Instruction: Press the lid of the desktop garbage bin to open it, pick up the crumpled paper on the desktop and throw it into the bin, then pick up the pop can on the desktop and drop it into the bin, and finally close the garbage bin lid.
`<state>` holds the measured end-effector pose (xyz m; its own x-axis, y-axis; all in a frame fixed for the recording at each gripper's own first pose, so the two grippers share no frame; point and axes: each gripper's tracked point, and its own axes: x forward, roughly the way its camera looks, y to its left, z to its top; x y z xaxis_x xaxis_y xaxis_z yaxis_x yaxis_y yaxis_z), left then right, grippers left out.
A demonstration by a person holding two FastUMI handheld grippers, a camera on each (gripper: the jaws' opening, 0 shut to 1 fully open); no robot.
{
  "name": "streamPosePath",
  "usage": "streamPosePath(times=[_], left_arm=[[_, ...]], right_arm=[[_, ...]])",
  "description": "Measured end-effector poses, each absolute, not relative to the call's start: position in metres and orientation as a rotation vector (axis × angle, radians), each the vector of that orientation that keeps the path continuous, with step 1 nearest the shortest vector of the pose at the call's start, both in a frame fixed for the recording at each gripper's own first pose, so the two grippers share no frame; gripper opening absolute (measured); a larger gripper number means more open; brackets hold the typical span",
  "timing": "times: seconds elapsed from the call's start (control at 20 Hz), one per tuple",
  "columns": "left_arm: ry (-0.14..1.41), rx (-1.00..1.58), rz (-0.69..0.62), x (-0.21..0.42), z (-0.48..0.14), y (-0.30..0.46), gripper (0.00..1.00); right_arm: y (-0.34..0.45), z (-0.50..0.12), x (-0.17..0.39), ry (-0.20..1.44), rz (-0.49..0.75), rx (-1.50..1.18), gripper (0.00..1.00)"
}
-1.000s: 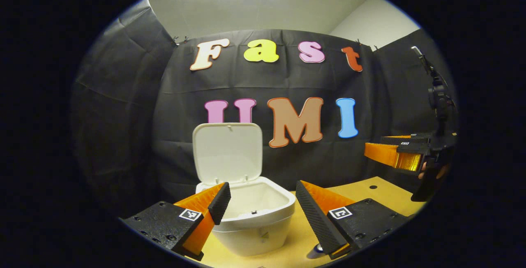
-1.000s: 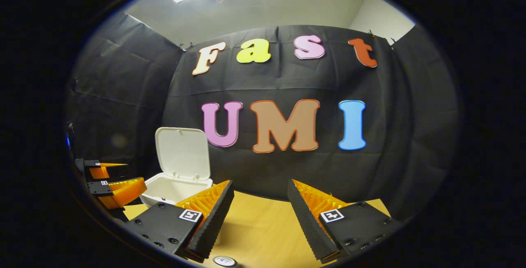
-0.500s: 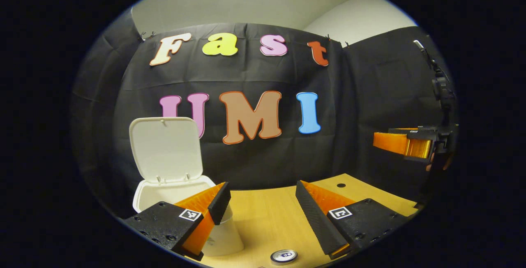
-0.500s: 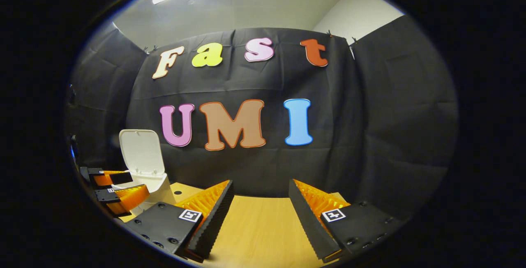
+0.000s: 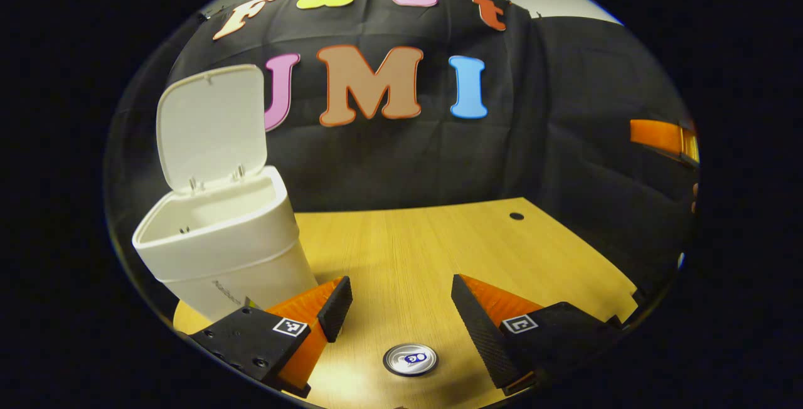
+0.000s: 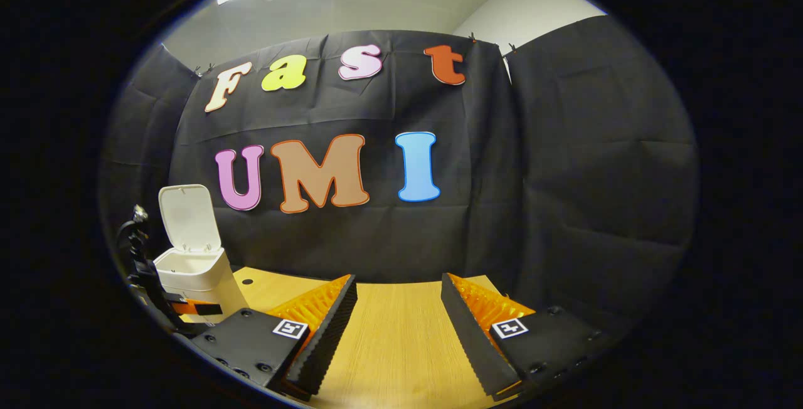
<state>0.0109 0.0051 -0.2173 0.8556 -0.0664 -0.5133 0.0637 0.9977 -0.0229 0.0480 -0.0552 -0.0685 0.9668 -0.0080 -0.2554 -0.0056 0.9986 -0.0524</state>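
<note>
Garbage bin point(image 5: 226, 252): far left on desktop point(image 5: 439, 246), lid point(image 5: 210, 123) upright, likely open to receive pop can.
Pop can point(image 5: 410, 359): upright, near edge, top showing.
Left gripper point(image 5: 401, 299): fingers wide apart above can, touching nothing; likely lining up grasp.
Right gripper point(image 6: 398, 308): fingers spread, empty, over bare desktop.

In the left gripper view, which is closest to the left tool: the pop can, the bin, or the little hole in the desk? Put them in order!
1. Pop can: just ahead, between the open left tool's fingers.
2. Bin: to its left, lid up.
3. Little hole: far across the desk, to the right.
</note>
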Motion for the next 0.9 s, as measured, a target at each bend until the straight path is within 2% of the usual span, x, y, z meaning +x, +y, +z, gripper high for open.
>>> streamPosePath(times=[0.45, 0.85, 0.9], left_arm=[[0.79, -0.059, -0.035, -0.015, -0.319, 0.01, 0.94], [0.877, -0.057, -0.066, -0.023, -0.364, 0.003, 0.95], [0.863, -0.056, -0.067, -0.021, -0.363, 0.001, 0.83]], right_arm=[[-0.078, -0.079, 0.04, 0.304, -0.041, -0.083, 0.9], [-0.082, -0.083, 0.038, 0.328, -0.052, -0.129, 0.9], [-0.082, -0.082, 0.039, 0.325, -0.052, -0.135, 0.9]])
